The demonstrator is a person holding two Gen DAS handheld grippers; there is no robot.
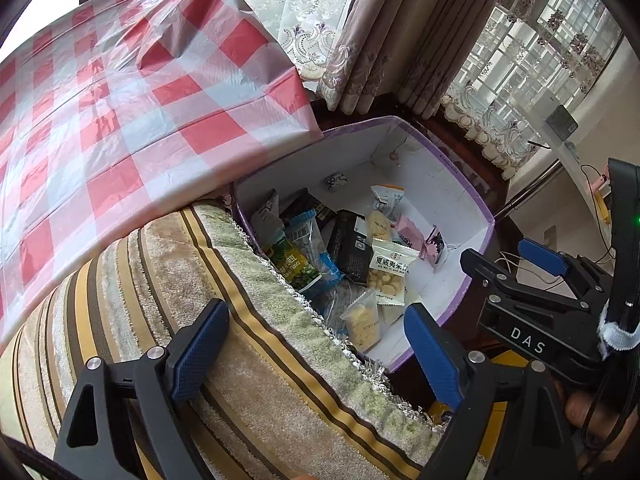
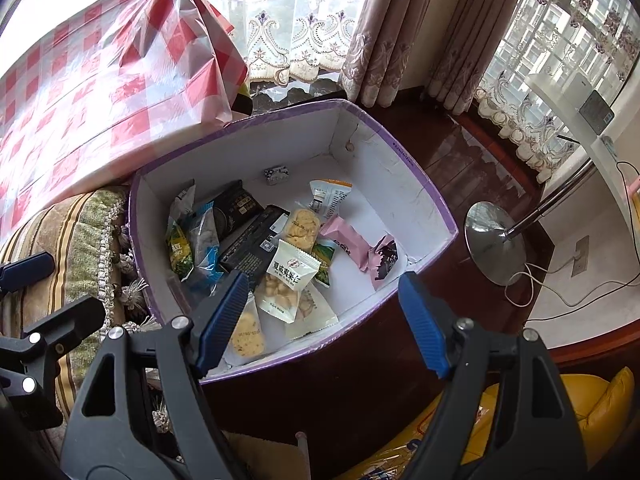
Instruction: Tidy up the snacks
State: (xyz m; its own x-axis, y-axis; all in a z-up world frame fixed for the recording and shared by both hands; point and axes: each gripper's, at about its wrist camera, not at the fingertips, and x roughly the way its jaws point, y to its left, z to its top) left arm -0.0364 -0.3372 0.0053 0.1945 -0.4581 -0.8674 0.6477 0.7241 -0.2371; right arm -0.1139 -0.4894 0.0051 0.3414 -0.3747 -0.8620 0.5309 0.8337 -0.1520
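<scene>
A purple-rimmed white box (image 2: 420,188) sits on the dark wood floor and holds several snack packets: a white macadamia packet (image 2: 290,280), a black bar (image 2: 252,248), a pink packet (image 2: 346,242), a green pea packet (image 2: 178,254). The box also shows in the left wrist view (image 1: 472,200). My right gripper (image 2: 320,304) is open and empty above the box's near edge. My left gripper (image 1: 316,336) is open and empty, over the striped cushion (image 1: 248,360) beside the box. The right gripper (image 1: 516,272) shows in the left wrist view.
A table with a red-checked plastic cloth (image 1: 100,120) overhangs the cushion and the box's far left. A chrome lamp base (image 2: 494,244) with a white cable stands right of the box. Curtains (image 2: 400,28) hang behind. A yellow bag (image 2: 580,412) lies near right.
</scene>
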